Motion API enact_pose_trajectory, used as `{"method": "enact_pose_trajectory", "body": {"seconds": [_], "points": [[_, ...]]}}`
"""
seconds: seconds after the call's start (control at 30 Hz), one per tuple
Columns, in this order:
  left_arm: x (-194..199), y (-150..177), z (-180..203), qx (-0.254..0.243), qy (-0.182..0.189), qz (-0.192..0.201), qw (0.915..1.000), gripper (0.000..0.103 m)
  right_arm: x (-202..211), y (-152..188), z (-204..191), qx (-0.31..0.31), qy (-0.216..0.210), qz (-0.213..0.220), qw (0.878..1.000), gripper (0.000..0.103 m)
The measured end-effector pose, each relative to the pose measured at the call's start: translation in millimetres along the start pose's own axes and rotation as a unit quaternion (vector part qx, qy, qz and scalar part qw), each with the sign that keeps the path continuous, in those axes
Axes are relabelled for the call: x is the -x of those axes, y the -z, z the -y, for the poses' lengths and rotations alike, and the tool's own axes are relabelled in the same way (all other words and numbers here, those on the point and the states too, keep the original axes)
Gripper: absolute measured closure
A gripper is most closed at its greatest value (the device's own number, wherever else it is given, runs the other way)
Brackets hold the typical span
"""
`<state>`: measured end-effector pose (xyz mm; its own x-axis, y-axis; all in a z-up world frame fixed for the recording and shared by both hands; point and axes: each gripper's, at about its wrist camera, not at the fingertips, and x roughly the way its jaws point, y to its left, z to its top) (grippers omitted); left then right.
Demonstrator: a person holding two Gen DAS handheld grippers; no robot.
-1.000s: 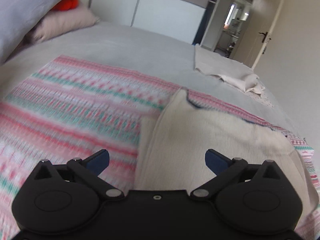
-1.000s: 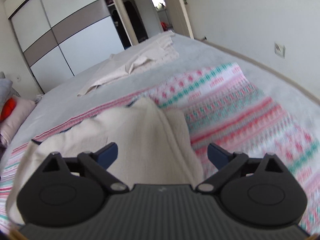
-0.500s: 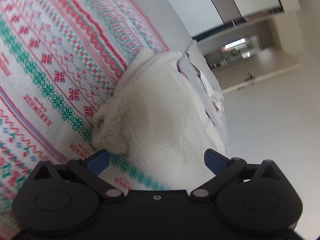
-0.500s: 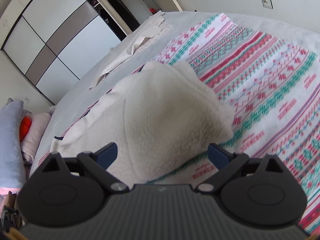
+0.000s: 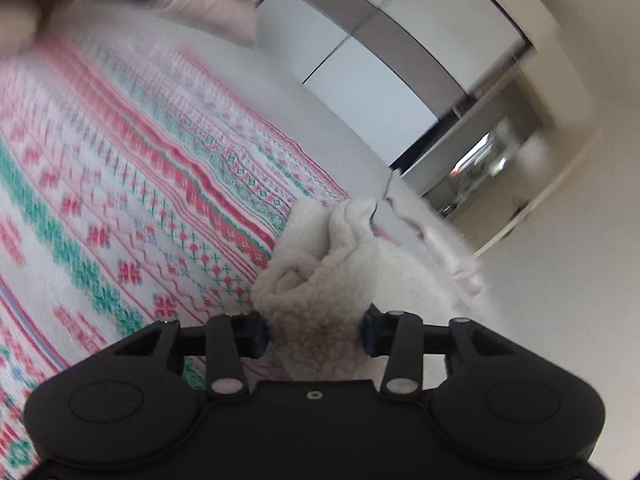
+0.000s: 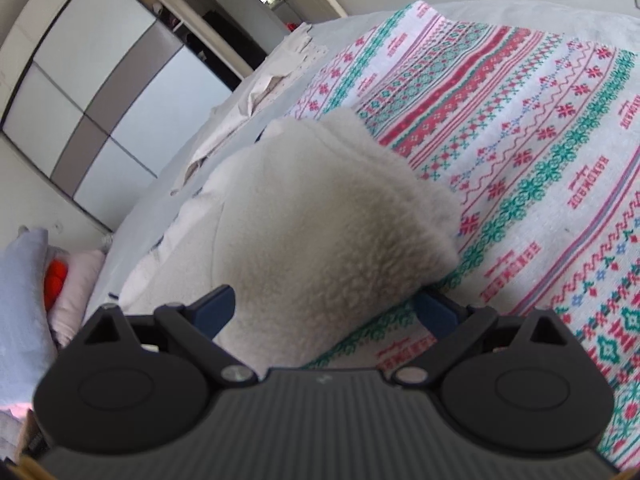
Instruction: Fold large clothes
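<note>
one fleece fold (image 5: 316, 276) pinched in left tongs (image 5: 314, 334); right tongs (image 6: 324, 312) straddle it.

A patterned blanket (image 6: 520, 128) and pillows (image 6: 76, 276) lie on the bed (image 6: 520, 12).

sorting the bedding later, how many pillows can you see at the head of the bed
2 at least: a grey-blue pillow at the left edge of the right wrist view, and a pale pink pillow tucked beside it. Others may be hidden out of frame.
</note>
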<state>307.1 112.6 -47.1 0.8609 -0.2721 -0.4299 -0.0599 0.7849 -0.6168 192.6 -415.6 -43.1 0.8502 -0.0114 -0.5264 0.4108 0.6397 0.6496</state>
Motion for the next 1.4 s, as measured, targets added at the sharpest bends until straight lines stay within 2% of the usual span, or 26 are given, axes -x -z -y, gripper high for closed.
{"method": "enact_pose_trajectory", "body": {"seconds": [0.07, 0.2, 0.3, 0.37, 0.43, 0.5, 0.53, 0.6, 0.63, 0.7, 0.77, 0.83, 0.9, 1.0, 1.13, 1.3, 1.4], "points": [[-10, 5, -6, 0.012, -0.017, -0.026, 0.9995, 0.039, 2, -3, 5, -0.014, 0.002, 0.008, 1.000, 0.005], [-13, 5, -19, 0.067, -0.001, -0.043, 0.9969, 0.033, 10, -7, 6, -0.020, 0.022, 0.033, 0.999, 0.006], [-15, 6, -21, 0.075, 0.001, -0.040, 0.9964, 0.035, 19, -2, -10, 0.006, 0.050, 0.074, 0.996, 0.008], [-18, 6, -17, 0.067, -0.003, -0.037, 0.9971, 0.042, 24, 4, -30, 0.051, 0.068, 0.110, 0.990, 0.011], [-19, 4, -15, 0.074, 0.000, -0.039, 0.9965, 0.049, 29, 15, -55, 0.103, 0.068, 0.141, 0.982, 0.013], [-14, 1, -15, 0.081, 0.005, -0.039, 0.9959, 0.054, 30, 28, -81, 0.158, 0.046, 0.153, 0.974, 0.018], [-11, -1, -13, 0.078, 0.006, -0.037, 0.9963, 0.056, 28, 36, -96, 0.191, 0.027, 0.145, 0.970, 0.021], [-8, -7, -8, 0.063, 0.005, -0.029, 0.9976, 0.059, 19, 55, -121, 0.252, -0.008, 0.113, 0.961, 0.039], [-4, -8, -3, 0.053, 0.004, -0.024, 0.9983, 0.060, 14, 66, -131, 0.272, -0.022, 0.099, 0.957, 0.044], [0, -14, 7, 0.039, 0.005, -0.012, 0.9991, 0.061, 0, 85, -146, 0.302, -0.056, 0.059, 0.950, 0.065], [7, -19, 18, 0.027, 0.013, 0.001, 0.9995, 0.062, -16, 98, -154, 0.309, -0.076, 0.020, 0.948, 0.070], [12, -25, 30, 0.018, 0.029, 0.011, 0.9993, 0.063, -30, 107, -158, 0.311, -0.085, -0.007, 0.947, 0.072], [19, -29, 47, 0.007, 0.054, 0.014, 0.9984, 0.064, -46, 113, -158, 0.319, -0.073, -0.049, 0.944, 0.072], [28, -37, 80, -0.014, 0.099, 0.024, 0.9947, 0.064, -48, 120, -155, 0.324, -0.070, -0.054, 0.942, 0.072], [38, -37, 139, -0.048, 0.167, 0.028, 0.9843, 0.065, -50, 117, -146, 0.288, -0.084, -0.065, 0.952, 0.072], [31, -13, 216, -0.111, 0.221, 0.010, 0.9689, 0.065, -56, 89, -122, 0.175, -0.130, -0.099, 0.971, 0.071], [21, 12, 255, -0.147, 0.244, -0.014, 0.9585, 0.065, -53, 58, -99, 0.068, -0.180, -0.132, 0.972, 0.070]]}}
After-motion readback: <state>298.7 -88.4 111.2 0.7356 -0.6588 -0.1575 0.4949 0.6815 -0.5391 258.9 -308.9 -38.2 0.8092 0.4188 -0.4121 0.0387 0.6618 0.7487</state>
